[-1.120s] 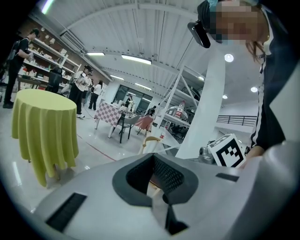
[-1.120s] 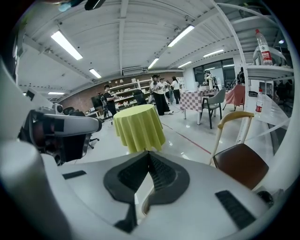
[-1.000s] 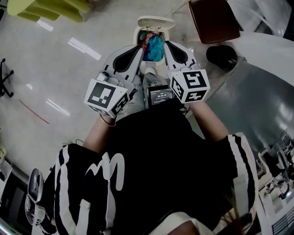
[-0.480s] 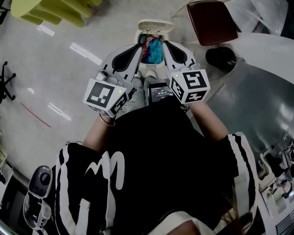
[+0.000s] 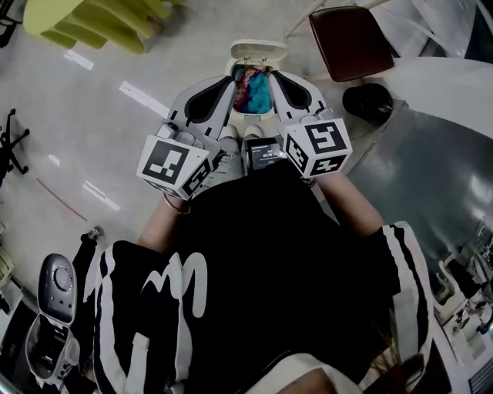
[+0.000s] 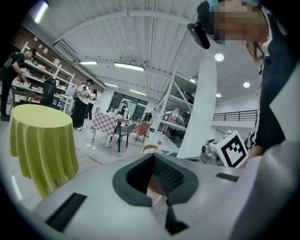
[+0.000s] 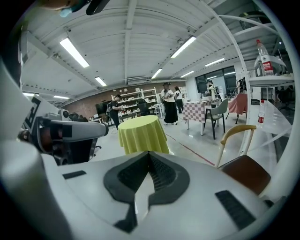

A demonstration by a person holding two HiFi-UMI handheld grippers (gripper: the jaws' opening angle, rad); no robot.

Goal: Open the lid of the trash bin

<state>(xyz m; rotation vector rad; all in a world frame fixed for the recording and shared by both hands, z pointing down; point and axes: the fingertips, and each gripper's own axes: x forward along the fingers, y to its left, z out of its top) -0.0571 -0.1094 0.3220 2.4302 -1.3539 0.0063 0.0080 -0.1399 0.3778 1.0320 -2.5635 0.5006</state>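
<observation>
**Bin lid up, both tongs closed and empty**

My left tongs [image 5: 228,83] and my right tongs [image 5: 276,78] hang side by side over the floor [image 5: 115,131], tips pointing away from me. The trash bin [image 5: 253,115] stands on the floor just past my shoes, between the two tips. Neither tip touches it, as far as I can see from above. Its lid [image 5: 258,52] is tipped up and back at the far side. The bin's mouth is open on blue and red rubbish [image 5: 256,88].

In its own view, each pair of tongs is pressed together at the tip, with nothing pinched between. A chair [image 5: 350,38] with a brown seat stands to the right of the bin. A bench under a yellow-green cloth [image 5: 92,19] stands well off to the left.
</observation>
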